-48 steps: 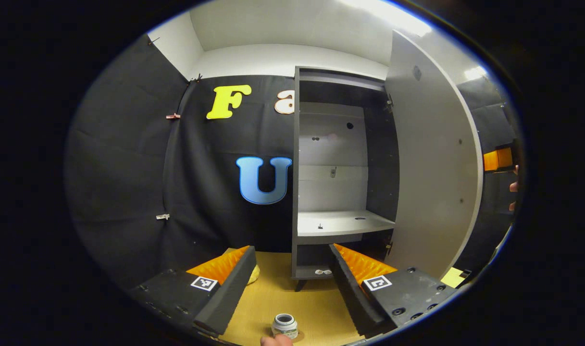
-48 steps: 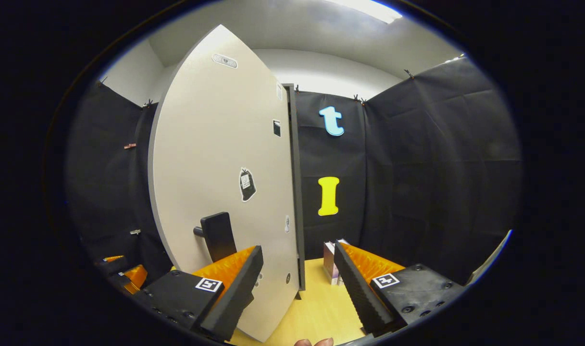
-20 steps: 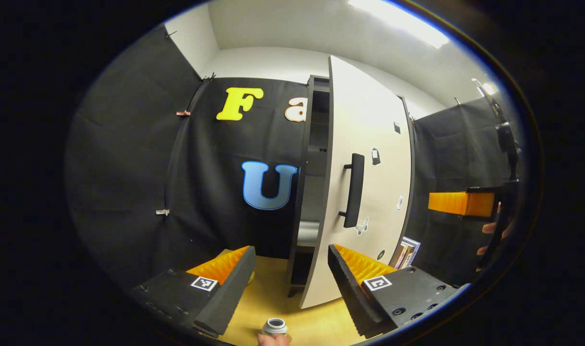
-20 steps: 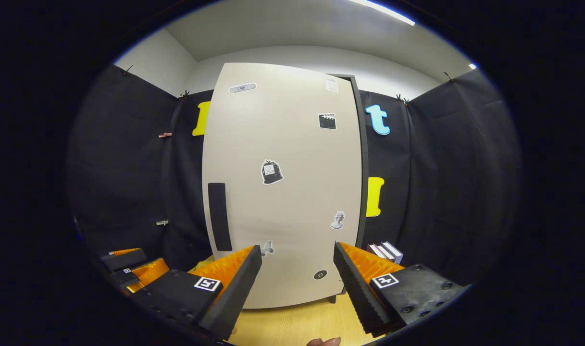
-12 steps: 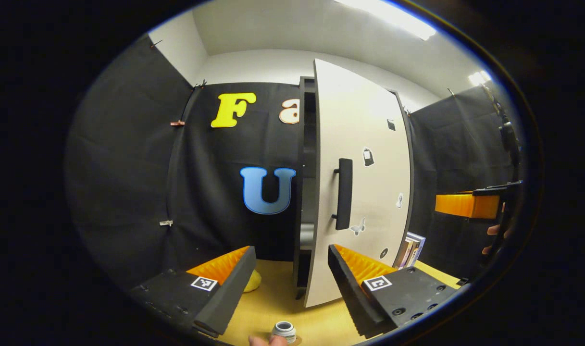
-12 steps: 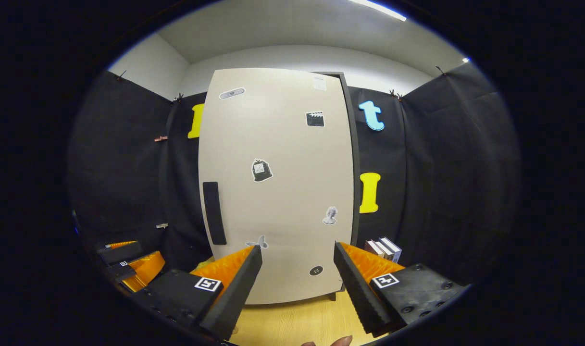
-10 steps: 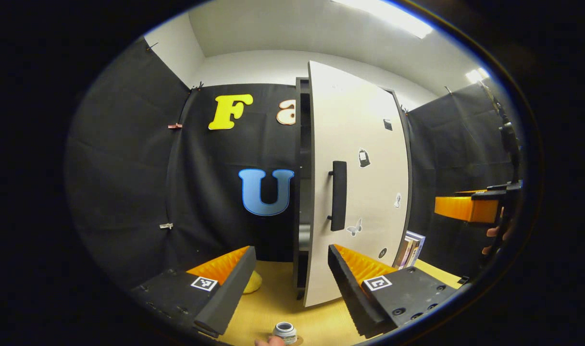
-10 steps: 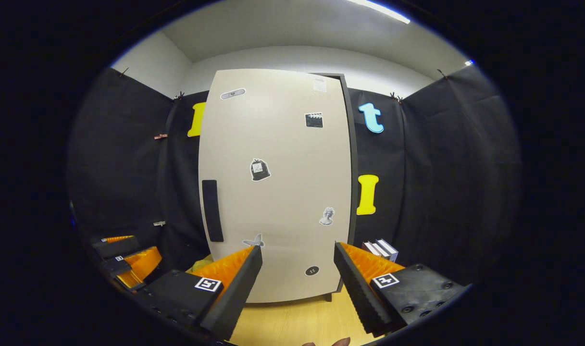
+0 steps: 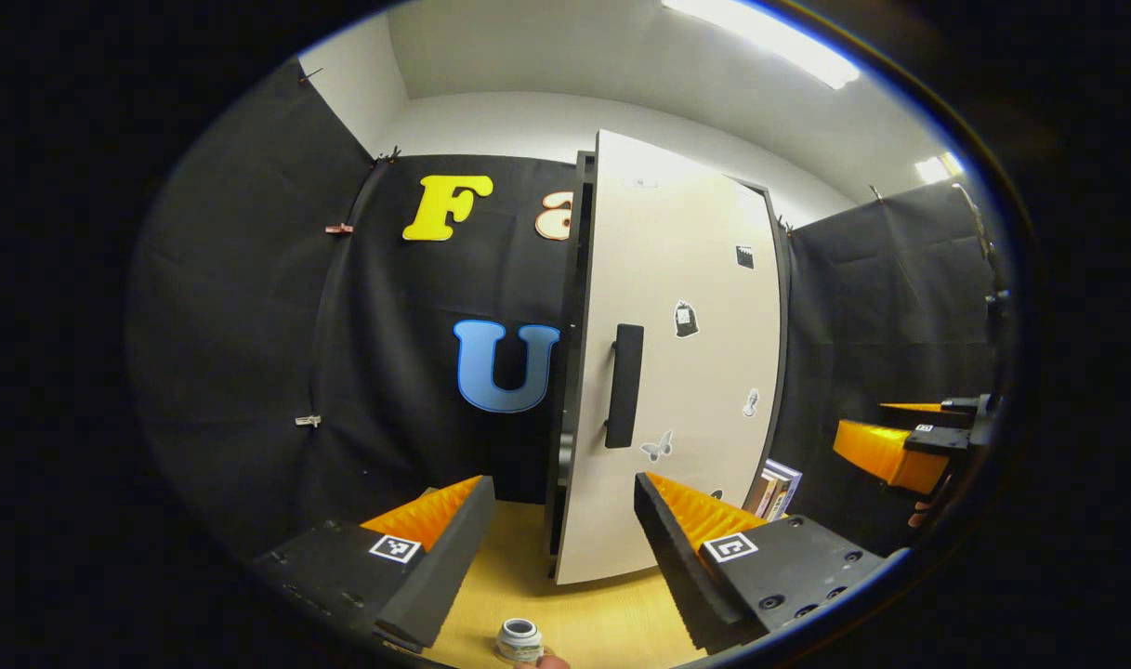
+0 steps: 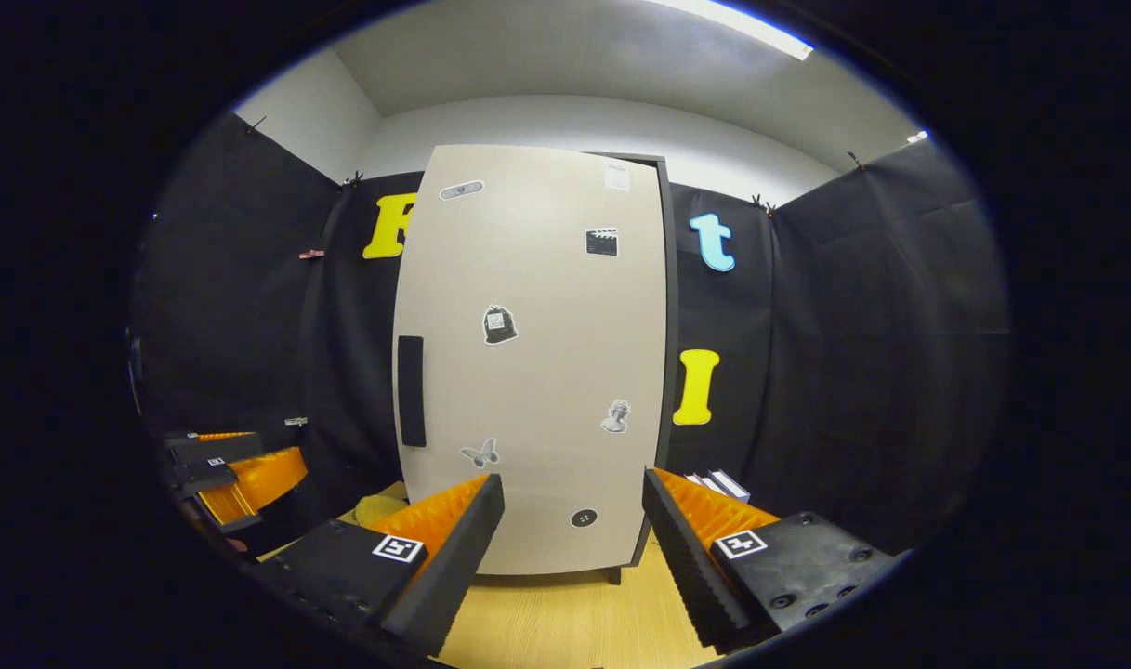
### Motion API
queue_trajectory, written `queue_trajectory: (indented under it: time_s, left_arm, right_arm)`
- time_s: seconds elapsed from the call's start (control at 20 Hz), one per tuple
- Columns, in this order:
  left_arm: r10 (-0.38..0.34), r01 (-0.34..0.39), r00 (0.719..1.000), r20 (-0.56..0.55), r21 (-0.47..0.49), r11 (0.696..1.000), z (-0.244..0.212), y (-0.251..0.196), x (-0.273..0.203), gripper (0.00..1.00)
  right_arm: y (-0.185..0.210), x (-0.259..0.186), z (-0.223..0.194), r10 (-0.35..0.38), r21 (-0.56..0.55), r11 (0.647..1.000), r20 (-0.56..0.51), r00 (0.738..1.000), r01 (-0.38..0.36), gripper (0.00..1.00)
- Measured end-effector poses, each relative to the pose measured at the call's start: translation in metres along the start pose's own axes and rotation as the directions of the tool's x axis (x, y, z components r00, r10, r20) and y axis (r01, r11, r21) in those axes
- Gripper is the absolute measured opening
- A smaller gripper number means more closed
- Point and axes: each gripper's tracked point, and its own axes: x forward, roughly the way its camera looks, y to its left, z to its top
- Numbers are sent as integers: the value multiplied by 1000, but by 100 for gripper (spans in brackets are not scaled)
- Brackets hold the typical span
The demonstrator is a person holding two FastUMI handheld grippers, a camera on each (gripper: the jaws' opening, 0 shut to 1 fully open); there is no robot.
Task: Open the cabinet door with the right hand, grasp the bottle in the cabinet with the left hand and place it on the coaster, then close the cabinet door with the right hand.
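The tall pale cabinet door (image 10: 537, 372) with its dark handle (image 10: 411, 391) stands almost shut in the right gripper view. My right gripper (image 10: 570, 548) is open in front of its lower part, apart from it, with nothing between the fingers. In the left gripper view the door (image 9: 686, 372) leaves only a thin dark gap by the handle (image 9: 624, 386). The small bottle (image 9: 519, 639) stands upright on the wooden table at the bottom edge, below my open left gripper (image 9: 560, 548); a fingertip touches it. I cannot make out the coaster.
Several books (image 10: 716, 484) stand to the right of the cabinet, by the black wall. A yellowish object (image 10: 377, 509) lies at the cabinet's left foot. The other gripper shows far left (image 10: 268, 455) in the right gripper view and far right (image 9: 862, 429) in the left one.
The door has swung from wide open to almost shut. My right gripper has drawn back from it. The bottle stays on the table below my left gripper.
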Motion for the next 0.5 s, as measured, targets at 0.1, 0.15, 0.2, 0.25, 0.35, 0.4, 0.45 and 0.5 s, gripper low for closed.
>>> queue_trajectory:
  time_s: [0.1, 0.15, 0.2, 0.25, 0.35, 0.4, 0.45, 0.5]
  left_arm:
    - [-1, 1, 1000, 5, 9, 1000, 2, 0, -2, 95]
    - [-7, 7, 1000, 6, 13, 1000, 2, -1, -3, 95]
    - [-11, 11, 1000, 8, 14, 1000, 3, -2, -4, 95]
    - [-16, 15, 1000, 12, 15, 1000, 3, -4, -4, 95]
    - [-14, 14, 1000, 13, 29, 999, 4, -4, -5, 95]
    - [-16, 15, 1000, 13, 36, 999, 4, -5, -5, 95]
    - [-20, 19, 1000, 14, 39, 999, 5, -6, -4, 95]
    - [-22, 21, 1000, 15, 40, 999, 5, -8, -5, 95]
  right_arm:
    - [-1, -3, -1, 0, 13, 1000, -2, 1000, 0, 98]
    - [-2, -5, -1, -2, 16, 1000, -1, 1000, 2, 98]
    - [-3, -5, -1, -2, 17, 1000, 1, 1000, 2, 97]
    - [-4, -6, 0, -5, 16, 1000, 4, 1000, 5, 97]
    - [-5, -7, -2, -5, 16, 1000, -1, 1000, 5, 97]
    - [-6, -8, -2, -8, 17, 1000, -3, 1000, 8, 97]
    - [-7, -8, -2, -11, 19, 1000, -5, 1000, 11, 97]
    - [-8, -9, -2, -15, 20, 1000, -5, 1000, 15, 98]
